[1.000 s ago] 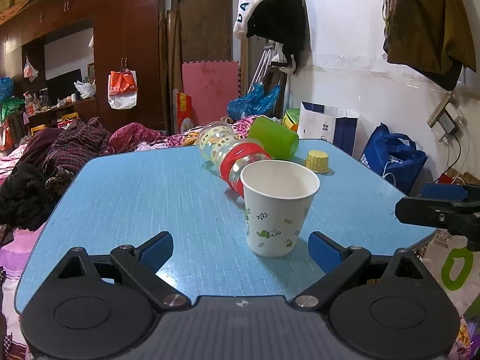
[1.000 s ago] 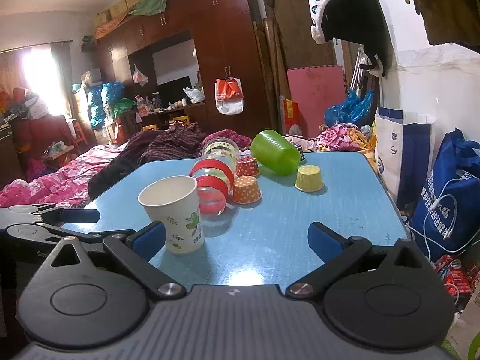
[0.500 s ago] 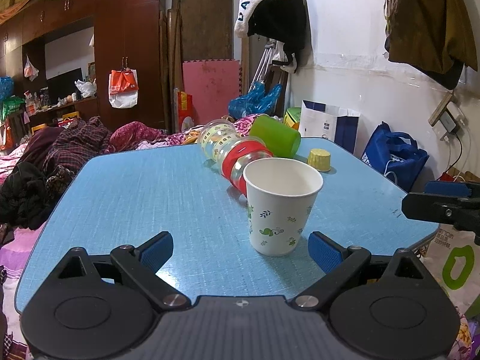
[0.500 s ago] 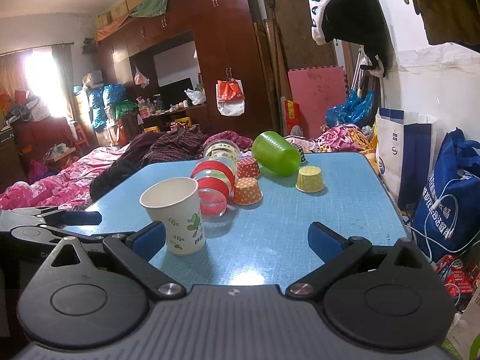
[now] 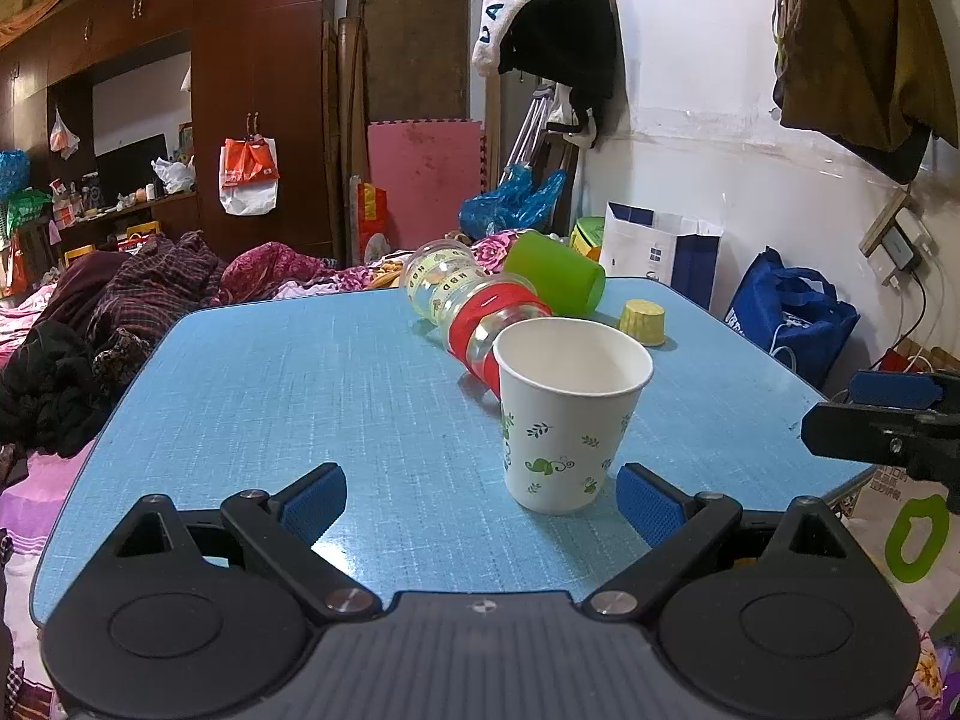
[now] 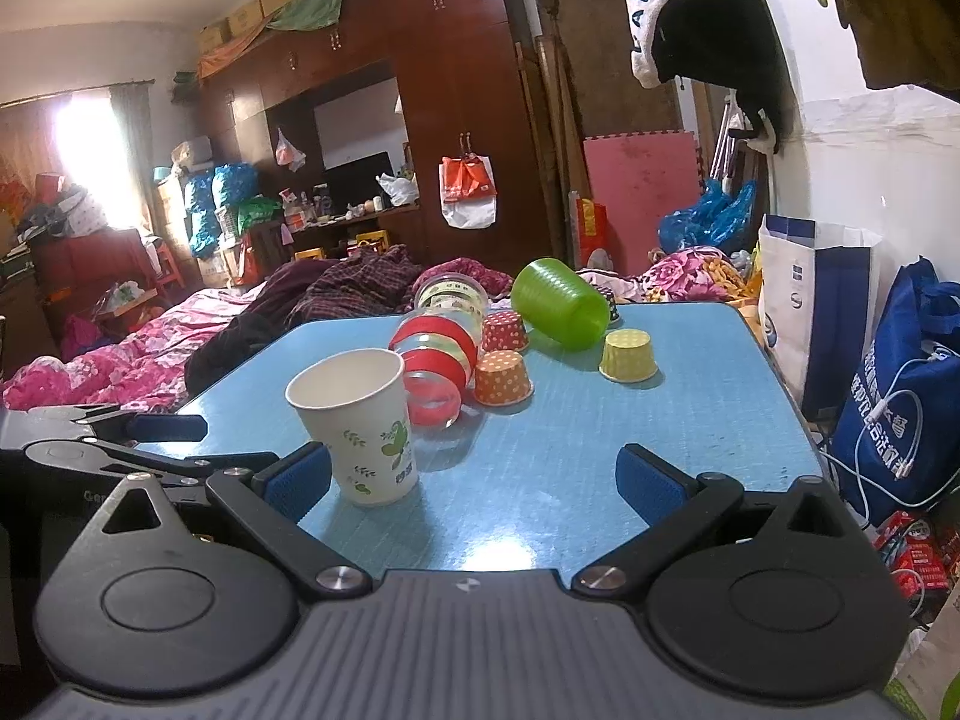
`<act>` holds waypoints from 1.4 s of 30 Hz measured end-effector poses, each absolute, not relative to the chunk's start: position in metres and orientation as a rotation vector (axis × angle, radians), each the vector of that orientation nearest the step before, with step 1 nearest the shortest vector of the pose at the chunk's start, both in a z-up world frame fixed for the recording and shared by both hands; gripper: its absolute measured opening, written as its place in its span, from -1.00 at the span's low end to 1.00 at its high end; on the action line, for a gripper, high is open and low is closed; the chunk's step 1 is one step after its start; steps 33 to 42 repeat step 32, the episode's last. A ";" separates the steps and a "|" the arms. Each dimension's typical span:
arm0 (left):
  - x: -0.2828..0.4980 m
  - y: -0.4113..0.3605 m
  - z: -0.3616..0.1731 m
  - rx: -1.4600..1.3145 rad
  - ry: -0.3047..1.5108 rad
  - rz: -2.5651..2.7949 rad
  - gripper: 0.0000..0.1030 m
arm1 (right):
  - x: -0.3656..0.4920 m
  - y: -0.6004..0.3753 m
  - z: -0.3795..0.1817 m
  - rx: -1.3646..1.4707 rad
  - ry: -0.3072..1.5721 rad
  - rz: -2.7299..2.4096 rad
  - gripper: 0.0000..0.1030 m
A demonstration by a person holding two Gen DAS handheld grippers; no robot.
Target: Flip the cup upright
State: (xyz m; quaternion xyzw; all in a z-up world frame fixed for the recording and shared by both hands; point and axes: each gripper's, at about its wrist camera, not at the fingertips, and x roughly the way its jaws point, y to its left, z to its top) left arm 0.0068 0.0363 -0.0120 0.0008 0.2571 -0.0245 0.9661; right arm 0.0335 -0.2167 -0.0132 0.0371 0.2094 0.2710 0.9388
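Note:
A white paper cup with green leaf print (image 5: 567, 414) stands upright on the blue table (image 5: 300, 384), mouth up and empty. My left gripper (image 5: 480, 495) is open, close in front of the cup, which sits just ahead of its right pad. The cup also shows in the right wrist view (image 6: 360, 426), just ahead of my right gripper's left pad (image 6: 298, 477). My right gripper (image 6: 474, 477) is open and empty. Each gripper shows at the edge of the other's view.
Behind the cup lie clear cups with red bands (image 5: 486, 324) on their side and a green cup (image 5: 555, 279) on its side. Small upturned paper cups, yellow (image 6: 629, 354), orange (image 6: 503, 378) and red (image 6: 506, 331), stand further back. Bags line the right wall.
Both grippers have drawn back slightly from the cup and risen a little. The cup has stayed upright in place.

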 end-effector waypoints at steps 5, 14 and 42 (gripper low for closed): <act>0.006 0.036 -0.012 0.001 0.517 -0.054 0.90 | 0.033 -0.215 -0.013 0.061 0.424 0.558 0.98; 0.006 0.035 -0.011 0.008 0.517 -0.051 0.90 | 0.032 -0.215 -0.014 0.058 0.424 0.558 0.98; 0.005 0.031 -0.011 0.031 0.510 -0.059 0.90 | 0.031 -0.217 -0.014 0.058 0.424 0.559 0.98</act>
